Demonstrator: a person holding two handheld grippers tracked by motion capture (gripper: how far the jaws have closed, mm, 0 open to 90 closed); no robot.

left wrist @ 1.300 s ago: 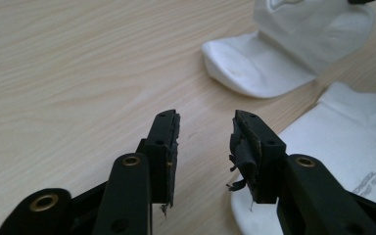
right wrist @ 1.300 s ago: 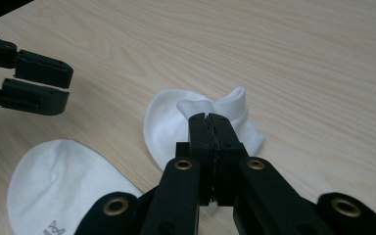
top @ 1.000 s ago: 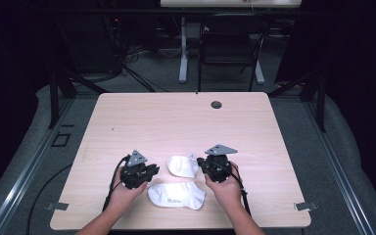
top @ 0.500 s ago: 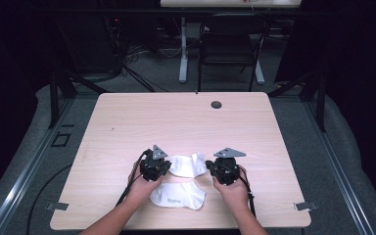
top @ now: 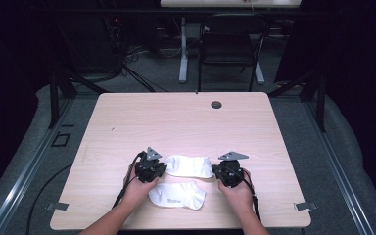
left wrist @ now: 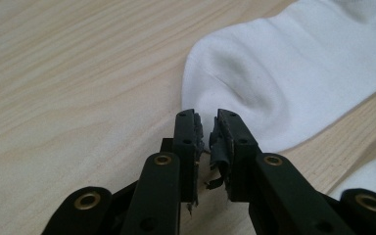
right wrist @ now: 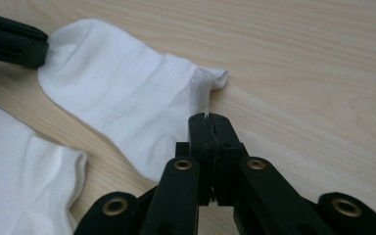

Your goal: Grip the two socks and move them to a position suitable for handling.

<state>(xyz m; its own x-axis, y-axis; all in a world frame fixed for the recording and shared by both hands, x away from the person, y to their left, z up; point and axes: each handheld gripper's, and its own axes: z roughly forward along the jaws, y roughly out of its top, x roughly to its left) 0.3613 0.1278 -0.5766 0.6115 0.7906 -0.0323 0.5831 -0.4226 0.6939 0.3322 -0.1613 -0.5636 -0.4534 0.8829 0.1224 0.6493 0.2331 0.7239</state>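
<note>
now the far white sock (top: 190, 166) lies lengthwise between our tongs: left tongs (left wrist: 206, 128) slightly apart at one end, right tongs (right wrist: 209, 126) together at its cuff.

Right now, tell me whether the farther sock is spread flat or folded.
Spread flat. The farther sock lies stretched across the table as one layer; only its cuff corner curls near the right gripper.

On the pale wooden table (top: 186, 117), one white cotton sock (top: 188, 166) lies between the left gripper (top: 162, 168) fingertips and the right gripper (top: 215, 171) fingertips; a second white sock (top: 176, 195) lies nearer the person.
</note>
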